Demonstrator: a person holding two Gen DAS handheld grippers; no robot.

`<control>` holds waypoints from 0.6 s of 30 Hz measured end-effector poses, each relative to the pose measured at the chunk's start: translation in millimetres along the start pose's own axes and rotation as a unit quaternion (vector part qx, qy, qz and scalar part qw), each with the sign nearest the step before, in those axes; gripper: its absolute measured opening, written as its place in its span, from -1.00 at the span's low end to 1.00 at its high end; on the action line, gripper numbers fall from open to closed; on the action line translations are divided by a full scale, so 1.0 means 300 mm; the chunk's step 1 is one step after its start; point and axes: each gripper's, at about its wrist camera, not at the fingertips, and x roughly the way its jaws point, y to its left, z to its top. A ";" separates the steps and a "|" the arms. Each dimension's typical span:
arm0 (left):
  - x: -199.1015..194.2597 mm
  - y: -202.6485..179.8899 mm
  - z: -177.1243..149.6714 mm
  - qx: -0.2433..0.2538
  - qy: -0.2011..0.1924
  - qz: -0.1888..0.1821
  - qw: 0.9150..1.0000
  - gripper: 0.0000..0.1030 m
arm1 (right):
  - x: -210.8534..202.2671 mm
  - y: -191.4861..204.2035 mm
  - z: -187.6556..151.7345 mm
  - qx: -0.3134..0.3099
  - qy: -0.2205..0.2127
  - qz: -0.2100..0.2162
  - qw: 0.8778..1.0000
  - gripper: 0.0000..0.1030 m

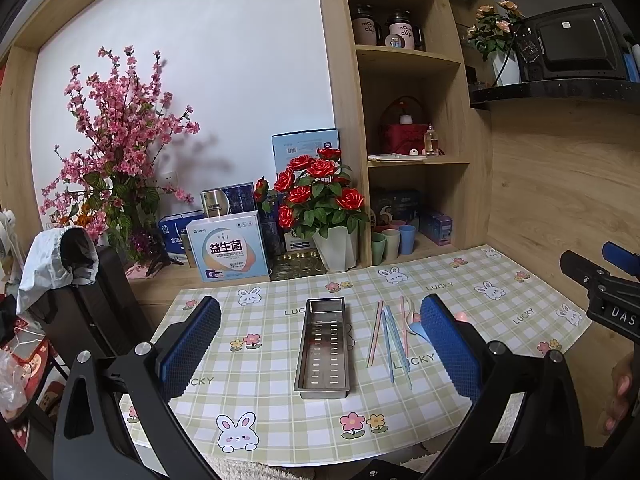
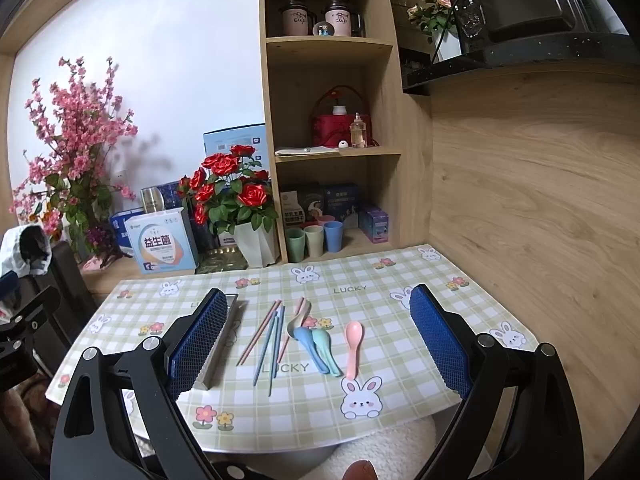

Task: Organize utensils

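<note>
The left gripper (image 1: 320, 344) hangs above the near edge of the worktop (image 1: 460, 280), its blue-padded fingers (image 1: 192, 344) spread wide with nothing between them. Framed in that gap, a long perforated steel tray (image 1: 325, 346) lies lengthwise on the checked rabbit-print cloth, empty as far as its slotted floor shows. Just to the right of the tray lie the chopsticks (image 1: 390, 344), pink and blue, roughly parallel and slightly fanned; beyond them the left gripper's right finger hides most of the spoons.

The right gripper (image 2: 320, 344) is likewise held over the near side of the worktop, jaws fully apart and gripping nothing. Between its fingers the same chopsticks (image 2: 266, 340) lie loose on the cloth, with a blue spoon (image 2: 310, 344) and a green spoon (image 2: 326, 348) touching side by side just right of them, and a pink spoon (image 2: 353, 344) a little apart further right. The tray's (image 2: 222, 354) edge shows beside the right gripper's left finger.

Behind the cloth stand a pot of red roses (image 2: 236, 200), three pastel cups (image 2: 314, 238), several boxes and a wooden shelf unit (image 2: 384, 100).
</note>
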 end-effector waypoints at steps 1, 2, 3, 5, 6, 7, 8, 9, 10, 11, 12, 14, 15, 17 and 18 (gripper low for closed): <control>0.000 0.000 0.000 0.000 0.000 0.000 1.000 0.90 | 0.000 0.001 0.001 0.000 0.000 0.000 1.000 0.74; 0.000 -0.001 0.000 0.000 0.000 0.000 1.000 0.90 | 0.001 -0.005 -0.003 0.001 0.001 0.000 1.000 0.74; 0.000 -0.001 0.000 0.000 0.000 0.000 1.000 0.90 | 0.001 -0.005 -0.003 0.001 0.001 0.000 1.000 0.74; -0.001 -0.002 0.001 -0.001 0.000 0.000 1.000 0.90 | 0.002 -0.005 -0.002 0.003 0.002 0.000 1.000 0.74; 0.000 -0.001 0.002 0.000 0.000 0.000 1.000 0.90 | 0.002 -0.006 -0.002 0.003 0.002 0.000 1.000 0.74; -0.001 -0.002 0.001 0.000 0.000 0.000 1.000 0.90 | 0.002 -0.005 -0.002 0.004 0.002 -0.001 1.000 0.74; -0.001 -0.002 0.001 0.000 0.000 0.000 1.000 0.90 | 0.002 -0.004 -0.002 0.004 0.003 0.000 1.000 0.74; 0.000 -0.002 0.002 -0.001 0.000 0.000 1.000 0.90 | 0.002 -0.003 -0.002 0.004 0.003 0.000 1.000 0.74; -0.001 -0.003 0.002 0.000 0.000 0.000 1.000 0.90 | 0.003 -0.002 -0.001 0.004 0.003 0.000 1.000 0.74; 0.000 -0.004 0.002 -0.001 0.000 0.000 1.000 0.90 | -0.004 -0.009 0.002 0.005 0.003 0.000 1.000 0.74; 0.000 -0.004 0.002 -0.001 0.000 0.000 1.000 0.90 | -0.002 -0.010 -0.002 0.005 0.002 -0.001 1.000 0.74; -0.001 -0.005 0.002 -0.001 0.000 0.001 1.000 0.90 | -0.001 -0.010 -0.002 0.005 0.002 -0.001 1.000 0.74; 0.000 -0.004 0.002 -0.001 0.000 0.001 1.000 0.90 | -0.001 -0.011 -0.002 0.005 0.003 -0.001 1.000 0.74; 0.000 -0.005 0.002 -0.001 0.000 0.000 1.000 0.90 | 0.000 -0.011 -0.004 0.006 0.003 -0.001 1.000 0.74; 0.000 -0.004 0.001 -0.001 0.000 0.001 1.000 0.90 | 0.001 -0.011 -0.004 0.007 0.003 -0.001 1.000 0.74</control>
